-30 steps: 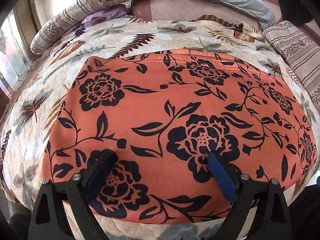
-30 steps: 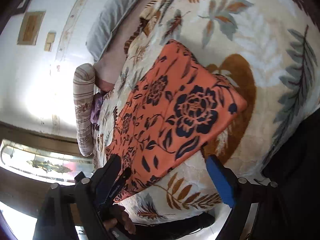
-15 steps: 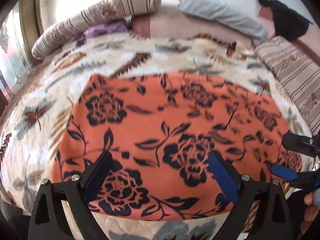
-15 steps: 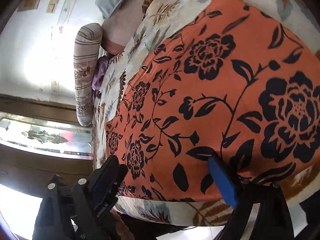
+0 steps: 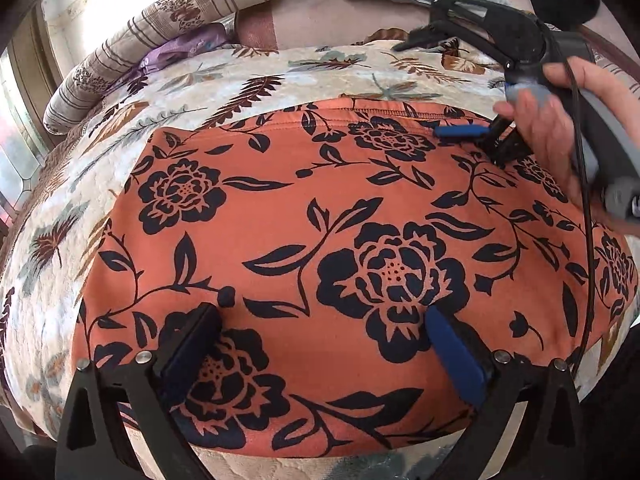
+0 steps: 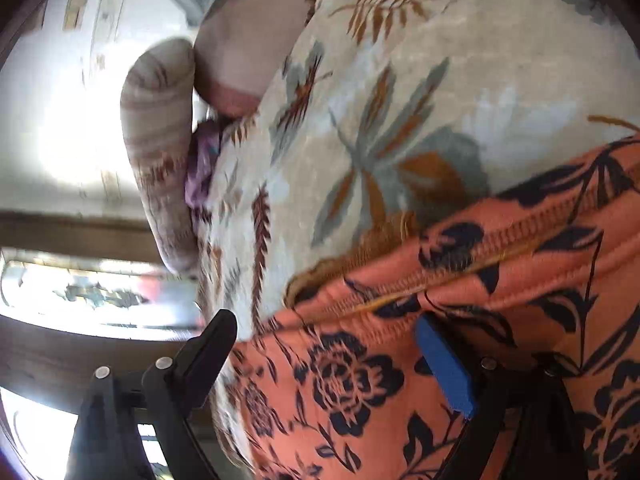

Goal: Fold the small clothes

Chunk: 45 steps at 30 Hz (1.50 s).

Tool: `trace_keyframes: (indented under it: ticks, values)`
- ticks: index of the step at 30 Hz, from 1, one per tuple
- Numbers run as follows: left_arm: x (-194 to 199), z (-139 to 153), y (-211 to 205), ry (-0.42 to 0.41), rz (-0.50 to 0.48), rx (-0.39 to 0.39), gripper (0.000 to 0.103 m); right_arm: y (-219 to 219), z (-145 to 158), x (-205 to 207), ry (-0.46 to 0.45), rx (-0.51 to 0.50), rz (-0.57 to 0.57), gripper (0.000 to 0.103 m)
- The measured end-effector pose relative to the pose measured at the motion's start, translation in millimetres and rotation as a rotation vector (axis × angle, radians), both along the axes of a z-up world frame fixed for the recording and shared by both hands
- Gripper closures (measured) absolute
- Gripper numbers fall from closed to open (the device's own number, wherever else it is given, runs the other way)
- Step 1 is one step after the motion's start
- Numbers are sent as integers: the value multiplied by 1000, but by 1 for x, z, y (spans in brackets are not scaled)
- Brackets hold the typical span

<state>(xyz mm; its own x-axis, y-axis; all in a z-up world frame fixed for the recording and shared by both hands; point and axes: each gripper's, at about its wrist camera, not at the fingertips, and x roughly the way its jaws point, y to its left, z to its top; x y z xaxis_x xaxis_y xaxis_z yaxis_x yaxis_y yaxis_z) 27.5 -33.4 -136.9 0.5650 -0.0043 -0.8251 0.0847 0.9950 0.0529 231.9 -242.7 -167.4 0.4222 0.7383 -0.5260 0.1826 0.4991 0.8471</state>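
Garment (image 5: 340, 240) flat on quilt (image 5: 200, 92) — long axis left-right.

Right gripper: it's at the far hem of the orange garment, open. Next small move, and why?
Probably ease the right gripper down onto the stitched far hem of the orange floral garment and close. It stands open over that edge, pinching nothing. The left gripper, jaws opening, sits empty at the near edge.

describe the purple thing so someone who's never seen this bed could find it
Start at the leaf-print quilt covering the bed, and follow it to its far left corner. There a small crumpled purple cloth sits wedged against the long striped bolster. It is the only purple item; the garment nearby is orange with black flowers.
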Motion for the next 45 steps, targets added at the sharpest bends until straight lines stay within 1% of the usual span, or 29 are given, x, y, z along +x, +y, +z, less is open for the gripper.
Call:
trace_keyframes:
  ticks: [1, 3, 5, 7, 10, 12, 14, 17, 19, 21, 24, 25, 26, 27, 28, 29, 31, 32, 33, 35, 36, 38, 39, 40, 41, 42, 43, 44, 45]
  values:
    - [0, 0, 2, -1, -1, -1, 0, -6, 4, -1, 1, 17, -38, 10]
    - [0, -2, 2, -1, 5, -4, 0, -18, 22, -19, -49, -52, -61, 10]
    - [0, 0, 2, 3, 10, -10, 0, -32, 41, -52, -107, -104, -30, 10]
    - [0, 2, 3, 8, 26, -20, 0, -49, 49, -98, -112, -104, -23, 10]
    - [0, 8, 3, 20, 51, -53, 1, -73, 44, -180, -87, -59, -31, 10]
    - [-1, 15, 3, 13, 64, -84, 1, -92, 30, -232, -53, -19, -80, 10]
    - [-2, 23, -1, 4, 63, -104, 1, -104, 9, -267, 9, 10, -150, 9]
    - [-2, 34, -11, -17, 43, -112, 1, -128, -16, -283, 67, 53, -276, 9]
    - [-3, 41, -15, -23, 44, -105, 1, -142, -16, -279, 35, 60, -339, 9]
    - [-7, 49, -15, -36, 62, -134, 1, -156, -18, -275, 56, 62, -417, 9]
    - [-13, 59, -15, -61, 87, -185, 1, -165, -19, -268, 83, 79, -473, 10]
    - [-13, 59, -17, -56, 89, -185, 1, -165, -15, -265, 64, 60, -476, 14]
    - [-10, 55, -19, -36, 85, -180, 1, -162, -9, -261, 38, 35, -468, 25]
    - [-8, 50, -21, -15, 87, -170, 1, -161, -7, -257, 38, 6, -451, 58]
    - [-4, 44, -23, 1, 92, -156, 1, -159, -7, -253, 53, -7, -435, 73]
    - [1, 35, -26, 25, 89, -133, 1, -157, -6, -251, 60, -26, -419, 74]
    - [11, 12, -33, 99, 83, -50, 1, -147, 8, -247, 33, -116, -385, 87]
    - [14, 3, -34, 111, 81, -23, 0, -141, 19, -248, 4, -183, -370, 88]
    - [12, 3, -35, 85, 77, -15, 0, -136, 31, -248, -23, -253, -354, 89]
    - [12, 11, -38, 87, 79, -8, 1, -133, 38, -250, -33, -345, -320, 89]
    - [11, 19, -38, 69, 79, -36, 1, -134, 32, -251, -12, -383, -301, 88]
    - [7, 39, -38, -21, 67, -75, 1, -139, 10, -254, 83, -360, -263, 81]
    - [6, 44, -40, -55, 64, -58, 1, -145, 4, -260, 96, -316, -262, 68]
    - [7, 41, -42, -58, 66, -36, 1, -152, 5, -265, 89, -282, -258, 45]
    - [12, 29, -45, -20, 56, -15, 1, -160, 9, -271, 75, -264, -265, 33]
    - [20, 9, -47, 63, 43, 2, 1, -169, 19, -276, 41, -255, -287, 28]
    - [22, -4, -46, 94, 44, -5, 0, -178, 29, -279, 2, -247, -292, 28]
    - [16, -1, -42, 28, 55, -30, 0, -186, 39, -277, -29, -253, -287, 27]
    - [15, 1, -42, 29, 54, -27, 0, -193, 49, -269, -58, -255, -271, 26]
